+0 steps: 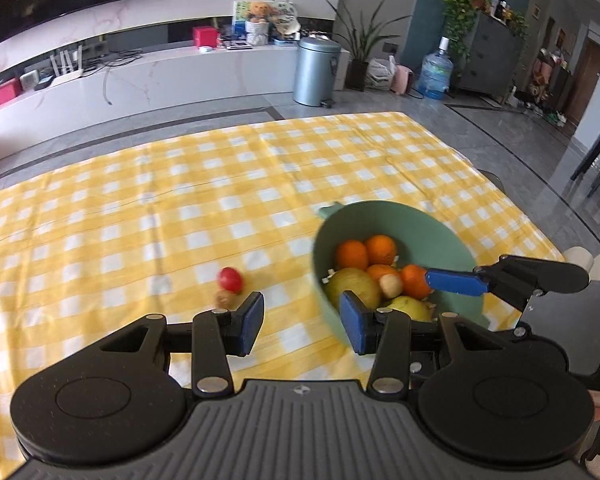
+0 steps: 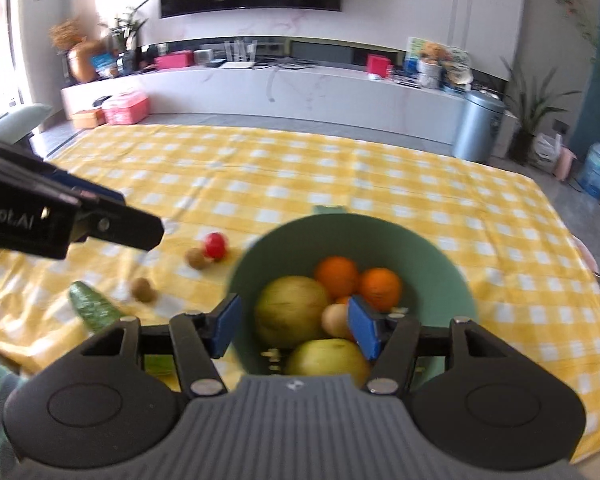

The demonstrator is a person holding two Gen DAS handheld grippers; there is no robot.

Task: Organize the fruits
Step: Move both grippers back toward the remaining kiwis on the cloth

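left claw (image 1: 302,326) wide apart, empty | right claw (image 2: 294,328) wide apart, empty, straddling smooth round green bowl's (image 2: 440,272) near rim | oranges (image 2: 380,288) inside

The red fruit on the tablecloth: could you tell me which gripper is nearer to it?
Left. The left gripper hangs open just short of the red fruit, beside the green bowl. The right gripper is open over the bowl, farther away.

In the green bowl (image 2: 440,276): four oranges (image 1: 381,249), two large yellow-green fruits (image 2: 292,310) and one small tan fruit (image 2: 334,320); left of the bowl: two kiwis (image 2: 144,290), one red fruit (image 2: 215,245), one cucumber (image 2: 94,312)
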